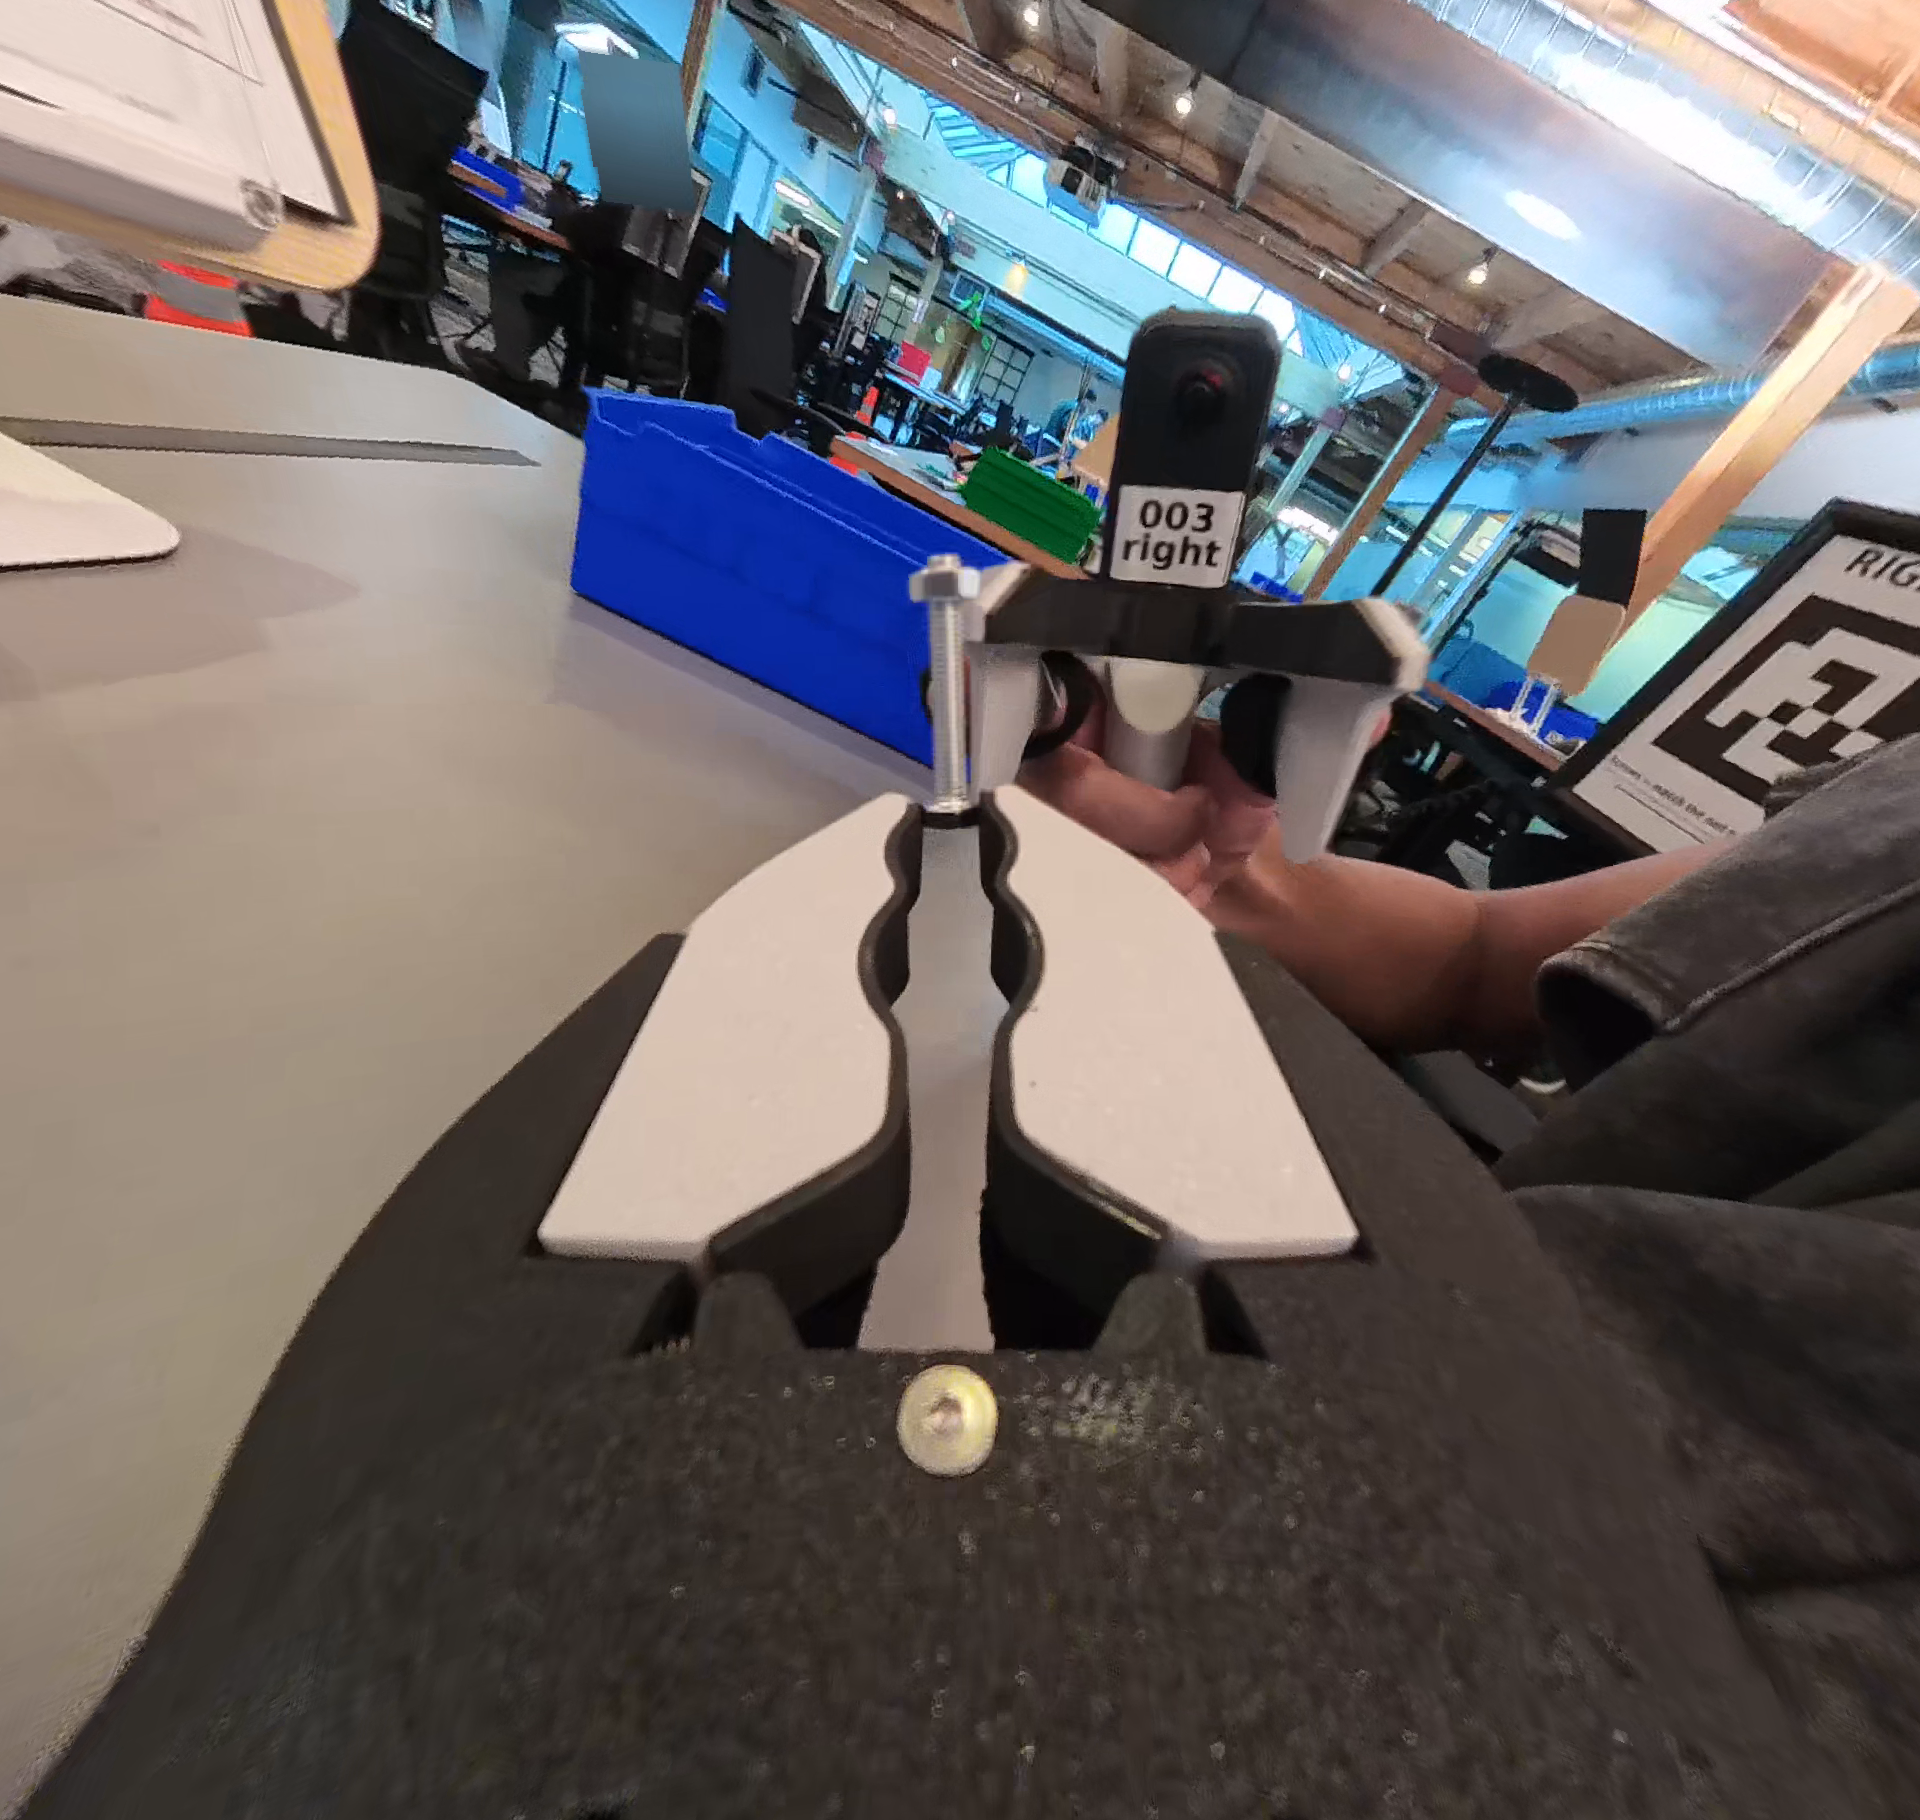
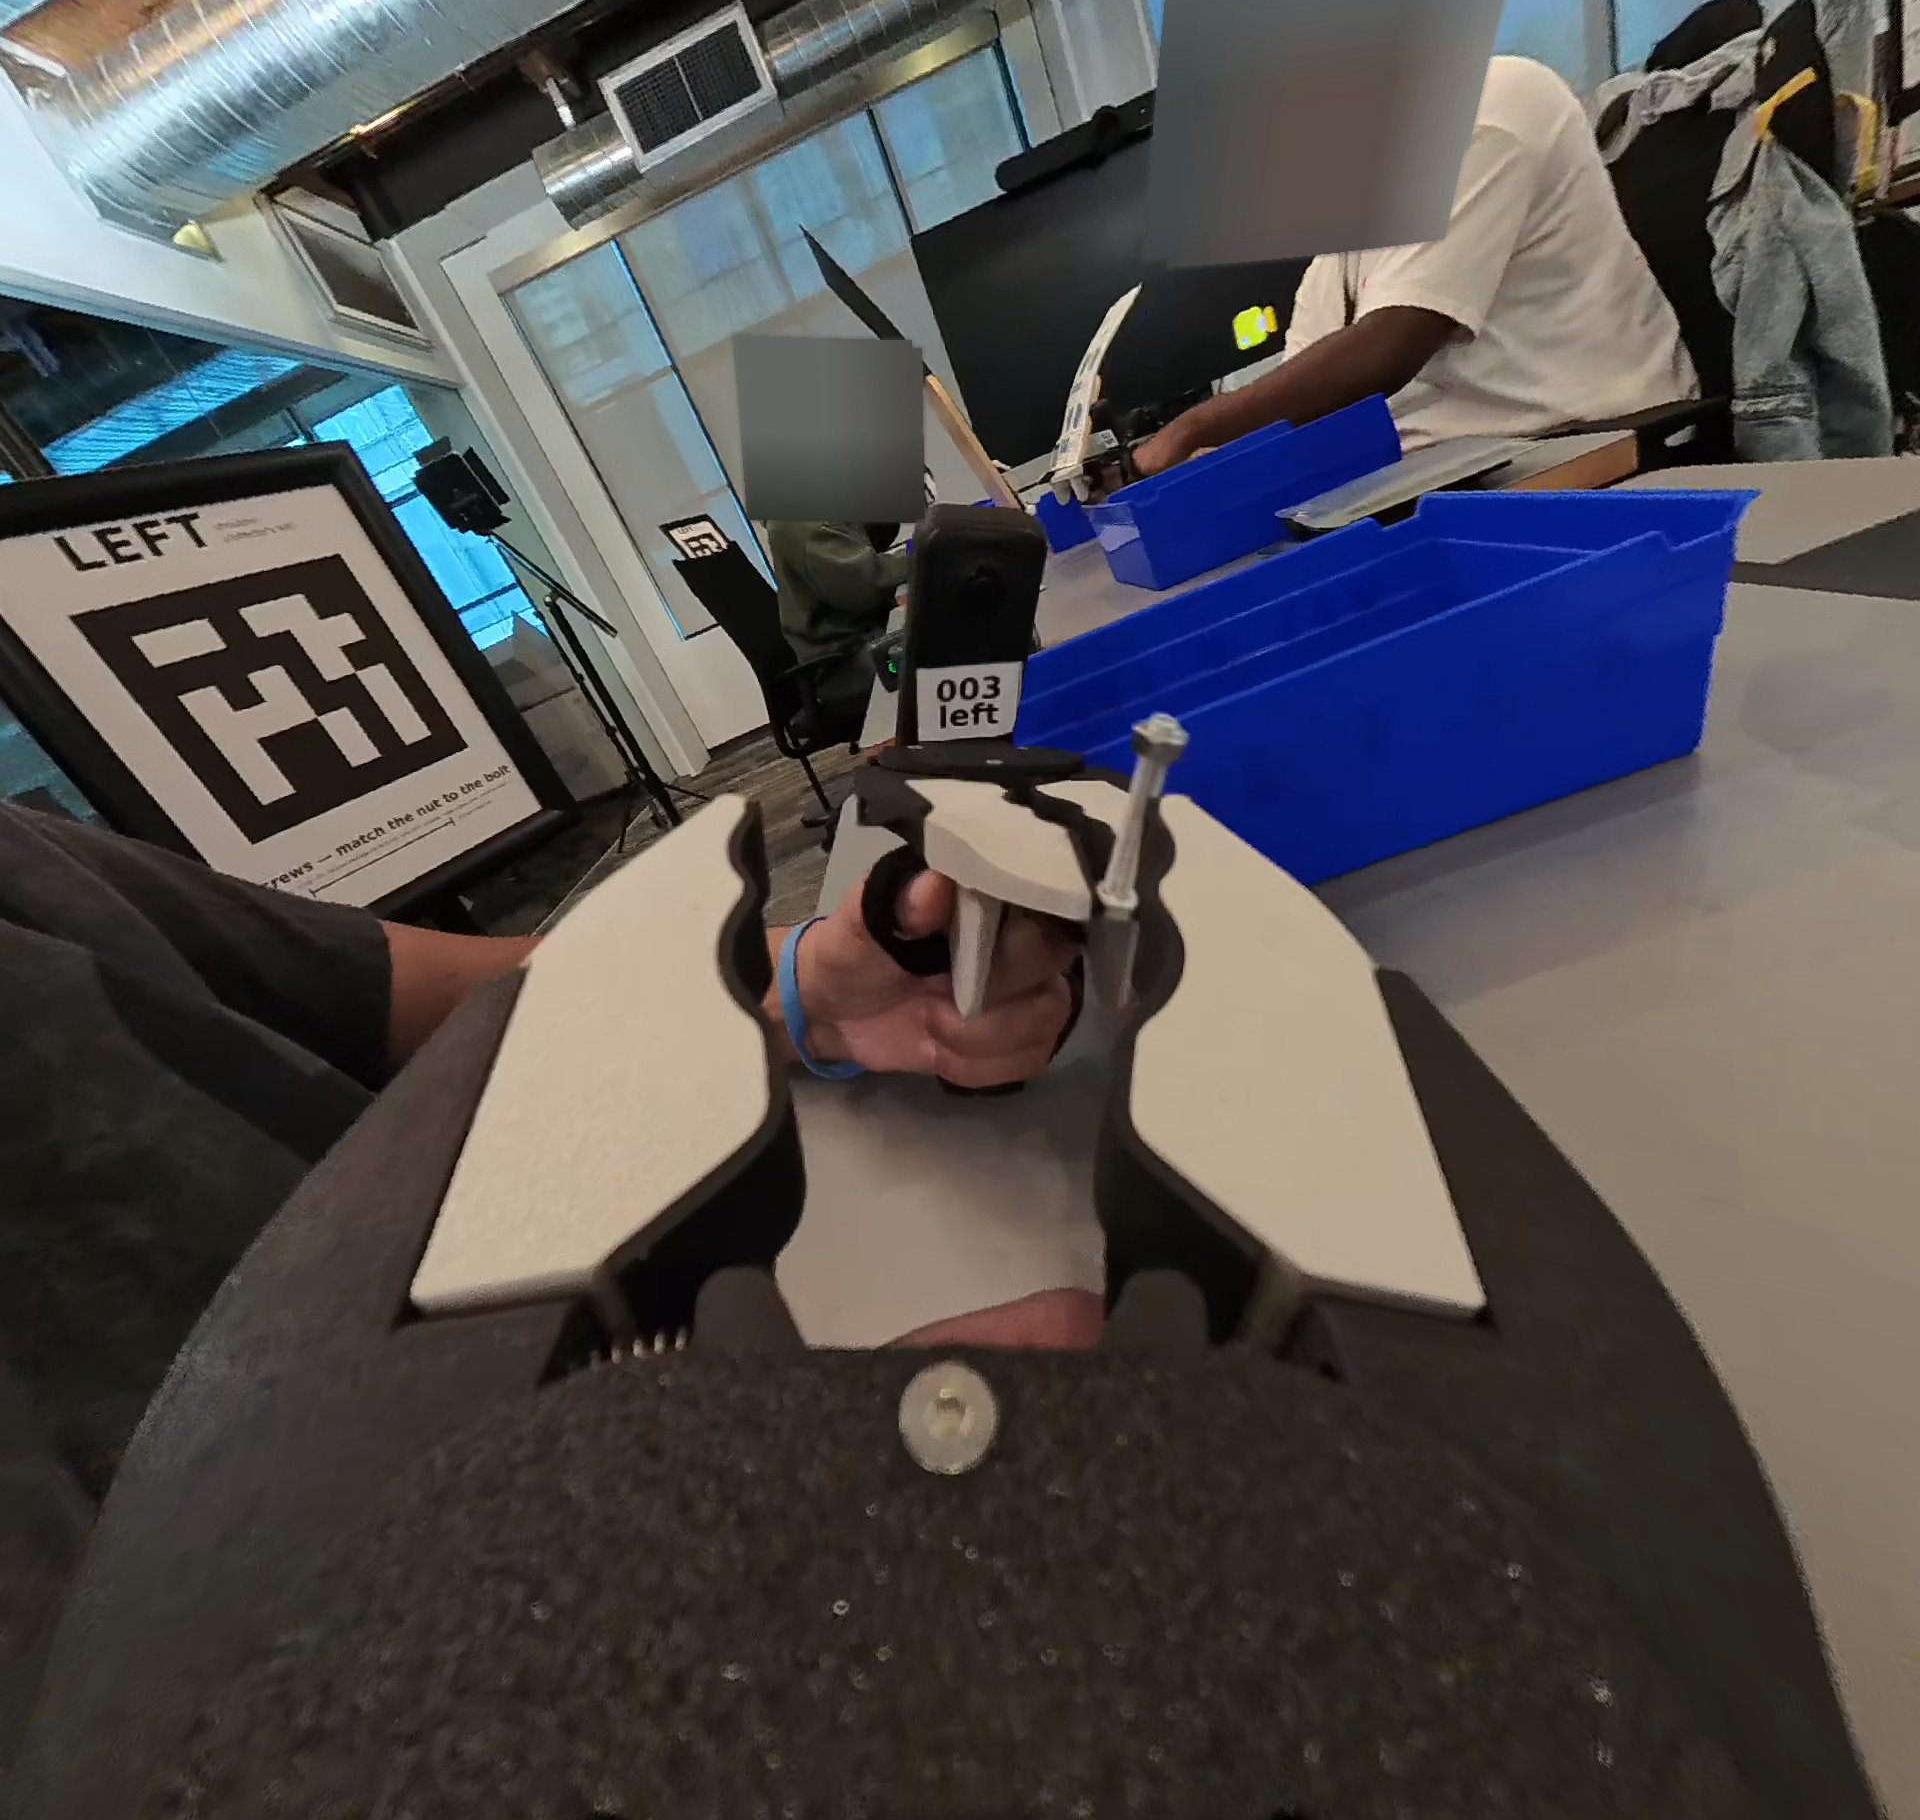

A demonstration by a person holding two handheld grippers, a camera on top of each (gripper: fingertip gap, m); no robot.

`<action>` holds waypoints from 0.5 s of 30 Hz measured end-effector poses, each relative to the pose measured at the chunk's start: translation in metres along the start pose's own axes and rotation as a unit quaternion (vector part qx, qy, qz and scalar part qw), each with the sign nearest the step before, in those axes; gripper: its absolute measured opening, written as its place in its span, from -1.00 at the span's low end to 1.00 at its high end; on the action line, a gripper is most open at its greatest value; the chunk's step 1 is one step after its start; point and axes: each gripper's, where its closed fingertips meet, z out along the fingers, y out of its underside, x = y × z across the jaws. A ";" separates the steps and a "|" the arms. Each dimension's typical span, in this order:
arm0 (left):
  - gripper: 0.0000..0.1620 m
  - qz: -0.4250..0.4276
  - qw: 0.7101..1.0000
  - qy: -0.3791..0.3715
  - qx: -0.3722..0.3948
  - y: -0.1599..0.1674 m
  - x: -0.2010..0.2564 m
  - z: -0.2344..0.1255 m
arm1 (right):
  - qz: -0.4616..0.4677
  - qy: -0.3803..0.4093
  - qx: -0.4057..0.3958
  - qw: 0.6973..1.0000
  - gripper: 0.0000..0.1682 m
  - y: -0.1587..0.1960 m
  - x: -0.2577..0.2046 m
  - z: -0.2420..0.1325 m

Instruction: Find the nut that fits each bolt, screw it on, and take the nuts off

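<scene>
A: Bolt (image 1: 951, 690) stands upright, lower end pinched at the tips of the left gripper (image 1: 948, 814), nut (image 1: 943, 583) at its top end. Steel, so rigid, light for its size, slick on the threads. I'd take the nut by its flats.

B: Right gripper (image 2: 940, 897) spread wide, holding nothing; bolt just beside its one finger (image 2: 1236, 949).

A: Left wrist view shows the nut clearly. Right wrist view adds the blue bin (image 2: 1455, 690) behind the bolt, on the grey surface (image 2: 1662, 1043).
</scene>
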 end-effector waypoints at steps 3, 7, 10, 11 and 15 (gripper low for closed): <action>-0.88 0.008 1.000 0.009 -0.013 0.005 0.006 0.003 | 0.009 0.010 0.005 1.000 -0.19 -0.002 0.007 0.001; -0.88 0.022 0.999 0.027 -0.027 0.012 0.019 0.013 | 0.014 -0.002 0.001 1.000 -0.17 0.002 0.000 0.008; -0.88 0.020 1.000 0.004 -0.016 0.006 0.009 0.009 | 0.006 0.000 0.002 1.000 -0.10 0.001 -0.003 0.007; -0.88 0.019 1.000 0.000 -0.012 0.003 0.006 0.006 | 0.006 0.005 -0.003 1.000 -0.10 0.002 -0.001 0.005; -0.88 0.018 1.000 -0.010 0.008 -0.006 0.002 -0.004 | 0.013 0.012 0.011 1.000 -0.18 -0.003 0.006 -0.001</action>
